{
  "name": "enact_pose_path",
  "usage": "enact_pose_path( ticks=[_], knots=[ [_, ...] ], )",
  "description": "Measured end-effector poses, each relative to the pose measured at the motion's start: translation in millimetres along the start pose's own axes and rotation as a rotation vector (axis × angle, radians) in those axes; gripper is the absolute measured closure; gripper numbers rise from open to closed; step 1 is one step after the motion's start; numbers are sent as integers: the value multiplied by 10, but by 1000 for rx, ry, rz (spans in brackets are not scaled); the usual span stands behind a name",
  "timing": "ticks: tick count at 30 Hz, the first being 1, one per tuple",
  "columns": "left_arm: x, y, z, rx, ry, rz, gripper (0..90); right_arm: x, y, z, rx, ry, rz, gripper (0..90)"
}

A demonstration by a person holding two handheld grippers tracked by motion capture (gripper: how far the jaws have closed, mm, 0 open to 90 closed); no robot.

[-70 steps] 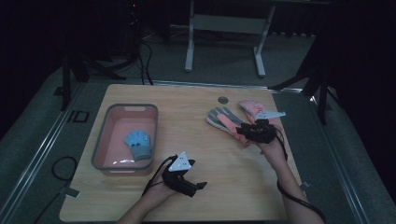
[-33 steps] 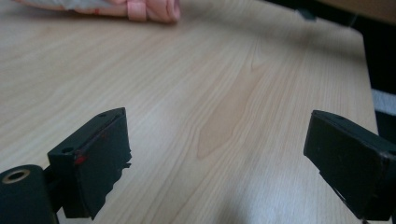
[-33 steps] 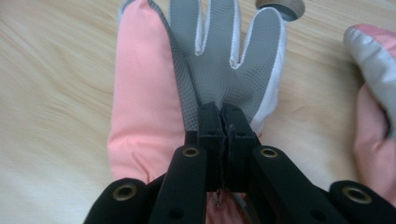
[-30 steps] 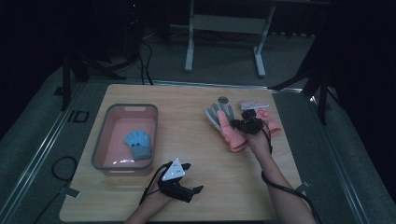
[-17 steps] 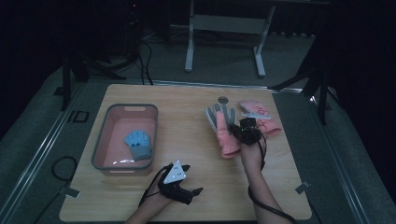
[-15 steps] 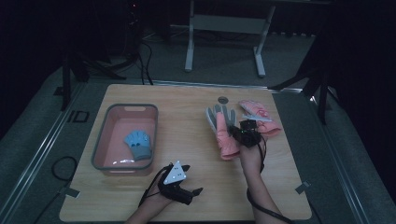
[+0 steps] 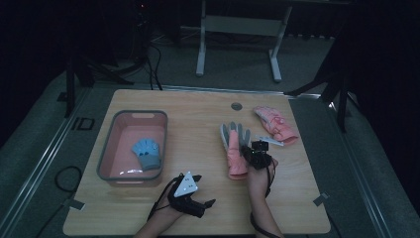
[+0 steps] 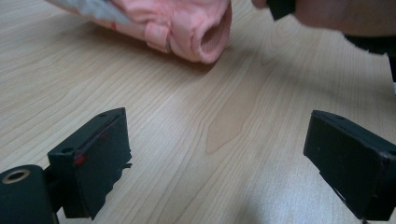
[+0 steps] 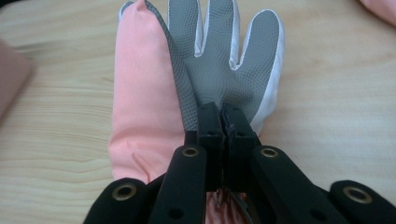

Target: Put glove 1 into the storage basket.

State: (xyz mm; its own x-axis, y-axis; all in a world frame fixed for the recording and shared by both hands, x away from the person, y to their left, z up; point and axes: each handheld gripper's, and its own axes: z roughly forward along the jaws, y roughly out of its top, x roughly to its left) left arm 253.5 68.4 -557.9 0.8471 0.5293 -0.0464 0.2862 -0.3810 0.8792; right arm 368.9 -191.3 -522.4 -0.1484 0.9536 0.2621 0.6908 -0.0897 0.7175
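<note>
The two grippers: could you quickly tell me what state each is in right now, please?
Left gripper: open, jaws wide apart over bare table, holding nothing.
Right gripper: shut on the pink and grey glove, pinching its palm.

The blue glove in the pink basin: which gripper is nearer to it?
Left. The left gripper is just right of the pink basin holding the blue glove; the right gripper is farther right.

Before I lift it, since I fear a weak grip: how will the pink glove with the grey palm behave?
Probably floppy: the glove is soft, wrinkled fabric and should droop from the right gripper. Likely light. Its dotted grey palm should resist slipping.
</note>
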Motion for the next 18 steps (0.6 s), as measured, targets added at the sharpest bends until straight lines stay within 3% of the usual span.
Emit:
enact_pose_path(
  ticks=[7, 10, 12, 15, 17, 18],
  knots=[
    [0, -4, 7, 10, -6, 4, 73, -19, -31, 45, 8, -12, 7, 799],
    [-5, -4, 7, 11, -6, 8, 73, -32, 40, -27, 8, 10, -30, 737],
    [-3, -5, 4, 10, -5, 8, 73, -67, 117, -112, -9, 18, -81, 695],
    [-1, -4, -5, 7, -7, 6, 73, -147, 256, -263, -54, -9, -187, 667],
    [0, -5, -6, 7, -11, 5, 73, -259, 364, -357, -75, 28, -226, 664],
    [-2, -5, -3, 8, -9, 6, 73, -319, 415, -389, -69, 17, -259, 663]
  ],
)
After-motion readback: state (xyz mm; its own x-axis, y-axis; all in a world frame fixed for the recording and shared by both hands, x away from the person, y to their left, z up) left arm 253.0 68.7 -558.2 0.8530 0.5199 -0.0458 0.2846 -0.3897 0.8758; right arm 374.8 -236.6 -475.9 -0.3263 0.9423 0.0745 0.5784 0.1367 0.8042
